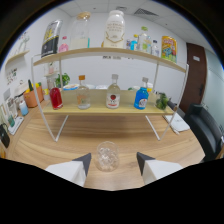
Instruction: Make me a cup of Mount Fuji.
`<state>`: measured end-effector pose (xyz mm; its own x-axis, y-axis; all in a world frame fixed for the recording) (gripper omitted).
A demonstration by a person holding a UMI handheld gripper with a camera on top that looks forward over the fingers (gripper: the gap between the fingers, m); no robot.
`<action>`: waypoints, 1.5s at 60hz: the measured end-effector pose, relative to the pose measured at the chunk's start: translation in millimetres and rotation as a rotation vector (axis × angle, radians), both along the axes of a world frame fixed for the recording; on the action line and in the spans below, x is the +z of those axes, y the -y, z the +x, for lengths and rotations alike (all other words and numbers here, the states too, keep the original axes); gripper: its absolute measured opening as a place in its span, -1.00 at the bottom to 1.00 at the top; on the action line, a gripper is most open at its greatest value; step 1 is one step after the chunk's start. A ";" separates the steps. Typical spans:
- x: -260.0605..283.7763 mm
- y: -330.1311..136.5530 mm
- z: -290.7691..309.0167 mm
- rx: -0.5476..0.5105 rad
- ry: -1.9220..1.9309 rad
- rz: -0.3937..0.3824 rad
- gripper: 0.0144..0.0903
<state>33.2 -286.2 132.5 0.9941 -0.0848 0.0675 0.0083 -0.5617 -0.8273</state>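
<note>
A clear glass cup (107, 155) with ice in it stands on the wooden table (65, 145), between my two fingertips with a gap at each side. My gripper (113, 162) is open. Beyond it a white wire shelf (107, 109) carries a red bottle (56, 97), a clear bottle with an orange cap (83, 93), a bottle with a red label (113, 93) and a blue bottle (142, 95). The upper shelf board (105, 52) holds a large white bottle (114, 30) and several other bottles.
An orange pot with a plant (32, 95) and small items stand left of the shelf. A small green plant (161, 101) sits at the shelf's right end. A black chair (207, 127) is at the right, by a dark door (192, 75).
</note>
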 end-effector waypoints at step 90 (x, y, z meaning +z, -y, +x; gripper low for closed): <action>54.7 -182.2 -86.9 0.131 -0.055 0.292 -0.44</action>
